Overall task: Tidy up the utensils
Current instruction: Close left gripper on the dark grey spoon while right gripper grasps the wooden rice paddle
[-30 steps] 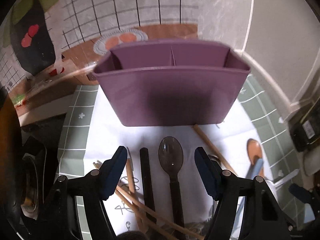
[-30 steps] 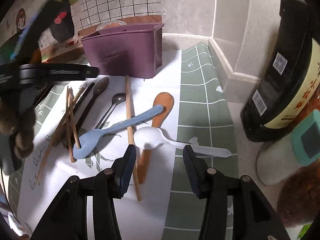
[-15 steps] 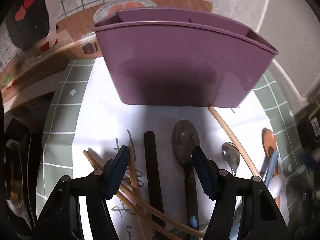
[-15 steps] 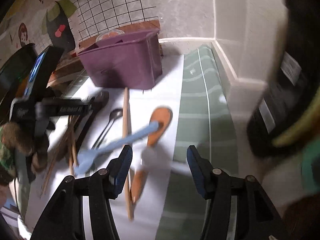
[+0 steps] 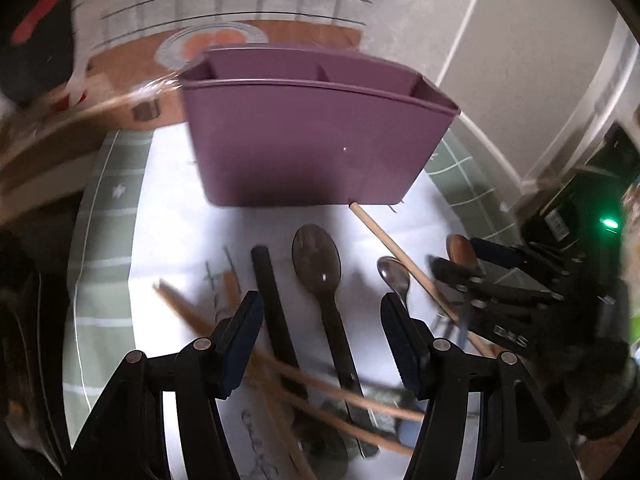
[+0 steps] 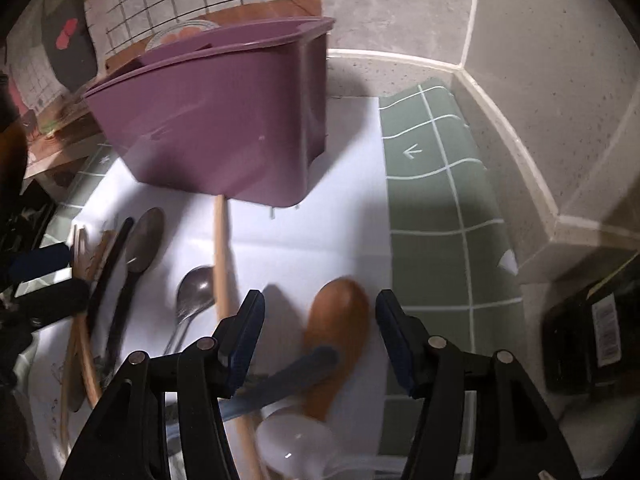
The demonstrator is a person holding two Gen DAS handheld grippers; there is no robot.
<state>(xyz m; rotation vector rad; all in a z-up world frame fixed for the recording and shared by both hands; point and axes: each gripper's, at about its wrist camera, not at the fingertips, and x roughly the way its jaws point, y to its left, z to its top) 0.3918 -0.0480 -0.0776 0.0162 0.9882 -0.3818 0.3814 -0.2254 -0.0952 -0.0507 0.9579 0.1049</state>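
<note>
Utensils lie loose on white paper under both grippers. The left gripper (image 5: 322, 320) is released, its pads straddling a black chopstick (image 5: 272, 300) and a dark plastic spoon (image 5: 318, 264) without touching them; a second ago its pads stood slightly wider. The right gripper (image 6: 318, 316) is closing, with the bowl of a wooden spoon (image 6: 340, 312) between its pads but not yet pinched. Since a second ago it has slid toward the organizer: the white spoon (image 6: 296, 444), then between its fingers, now sits at the bottom edge, with the blue spoon (image 6: 288, 376) crossing above it. A metal spoon (image 6: 196, 292) and long wooden chopstick (image 6: 220, 256) lie just left. Beyond stands the purple organizer (image 5: 312, 140), upright, its compartments empty as before.
</note>
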